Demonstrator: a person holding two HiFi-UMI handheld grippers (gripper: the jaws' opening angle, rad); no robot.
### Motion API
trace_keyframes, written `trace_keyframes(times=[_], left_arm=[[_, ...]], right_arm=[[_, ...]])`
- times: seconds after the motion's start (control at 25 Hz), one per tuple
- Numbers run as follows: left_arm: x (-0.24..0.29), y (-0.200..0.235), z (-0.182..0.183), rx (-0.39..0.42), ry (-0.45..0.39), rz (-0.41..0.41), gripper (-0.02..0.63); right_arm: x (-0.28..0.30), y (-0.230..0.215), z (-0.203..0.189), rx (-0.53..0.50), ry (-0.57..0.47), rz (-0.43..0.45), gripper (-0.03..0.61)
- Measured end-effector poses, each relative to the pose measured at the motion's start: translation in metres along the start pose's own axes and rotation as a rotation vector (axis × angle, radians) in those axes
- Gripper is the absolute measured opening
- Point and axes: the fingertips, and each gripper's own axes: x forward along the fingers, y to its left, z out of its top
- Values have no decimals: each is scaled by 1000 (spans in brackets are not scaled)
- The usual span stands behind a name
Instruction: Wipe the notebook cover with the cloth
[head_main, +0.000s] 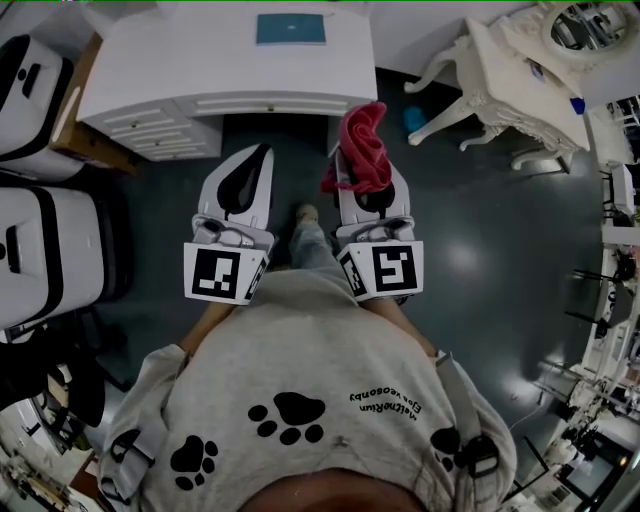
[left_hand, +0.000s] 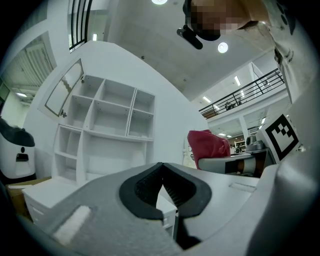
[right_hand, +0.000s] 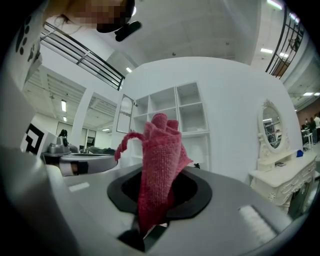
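Note:
A teal notebook (head_main: 290, 28) lies flat on the white desk (head_main: 190, 65) at the far side, well ahead of both grippers. My right gripper (head_main: 352, 165) is shut on a red cloth (head_main: 360, 150), which stands bunched up out of the jaws. In the right gripper view the cloth (right_hand: 159, 165) rises between the black pads of that gripper (right_hand: 154, 210). My left gripper (head_main: 263, 155) is held level beside it, jaws closed together with nothing between them (left_hand: 161, 172). From the left gripper view the red cloth (left_hand: 209, 145) shows off to the right. Both grippers hang over the dark floor, short of the desk.
The desk has drawers (head_main: 160, 130) on its left front. White and black cases (head_main: 45, 250) stand at the left. An ornate white table (head_main: 520, 80) stands at the right. A white shelf unit (left_hand: 105, 130) rises behind the desk. My leg and shoe (head_main: 308, 230) are below the grippers.

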Motion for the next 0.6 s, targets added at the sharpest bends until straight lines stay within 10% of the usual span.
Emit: trace_keyframes(times=[0.6], left_arm=[[136, 33, 0, 44, -15, 126, -2]], right_arm=[[119, -96, 0, 9, -16, 134, 87]])
